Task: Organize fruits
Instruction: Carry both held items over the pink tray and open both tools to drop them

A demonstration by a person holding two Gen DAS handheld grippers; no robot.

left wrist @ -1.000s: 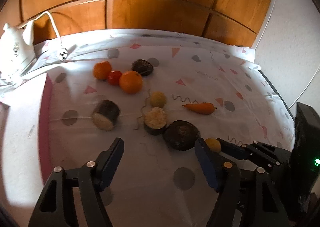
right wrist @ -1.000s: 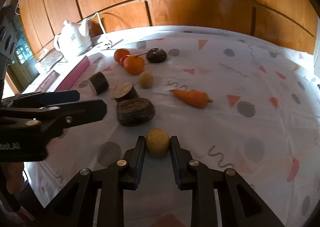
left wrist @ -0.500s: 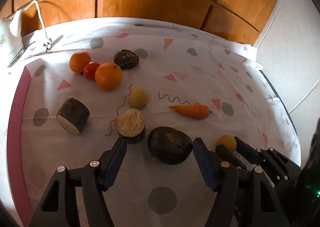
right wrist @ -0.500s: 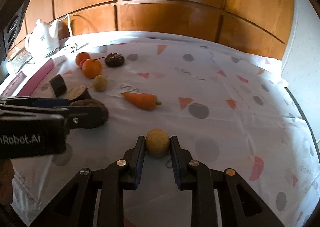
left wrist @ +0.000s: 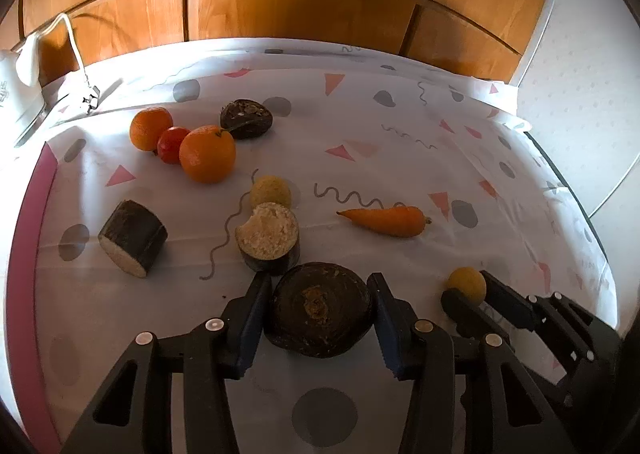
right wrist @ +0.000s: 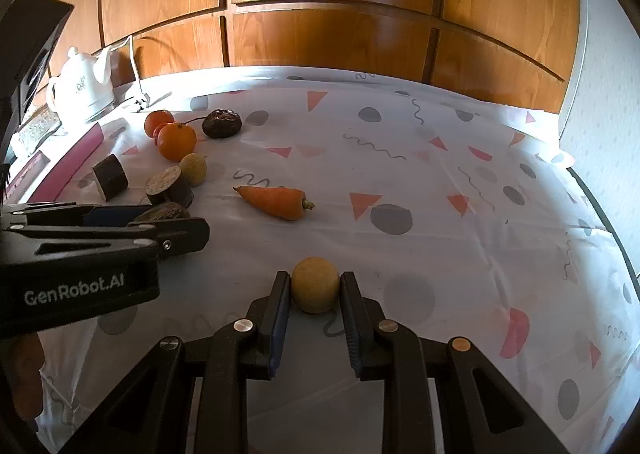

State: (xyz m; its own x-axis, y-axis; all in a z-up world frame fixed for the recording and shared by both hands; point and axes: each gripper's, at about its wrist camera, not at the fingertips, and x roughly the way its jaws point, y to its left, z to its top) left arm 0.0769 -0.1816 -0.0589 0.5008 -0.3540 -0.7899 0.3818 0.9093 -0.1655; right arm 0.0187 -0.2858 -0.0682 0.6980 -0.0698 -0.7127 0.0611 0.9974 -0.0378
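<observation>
My left gripper (left wrist: 320, 308) is shut on a large dark round fruit (left wrist: 320, 314) on the patterned tablecloth. My right gripper (right wrist: 314, 286) is shut on a small yellow round fruit (right wrist: 315, 285), also seen in the left wrist view (left wrist: 467, 283). Beyond lie a carrot (left wrist: 386, 220), a cut dark piece (left wrist: 270, 236), another cut dark piece (left wrist: 132, 238), a small yellow fruit (left wrist: 270, 190), two oranges (left wrist: 207, 154) (left wrist: 150, 128), a tomato (left wrist: 171, 138) and a dark fruit (left wrist: 246, 119).
A white kettle (right wrist: 82, 88) with its cord stands at the far left by the wooden wall panels (right wrist: 320, 14). A pink strip (left wrist: 30, 214) borders the cloth's left edge. The tablecloth's right edge (right wrist: 600, 206) drops off near a white wall.
My left gripper has moved forward and closed around the large dark fruit. My right gripper has kept hold of the yellow fruit and swung rightward, away from the cluster.
</observation>
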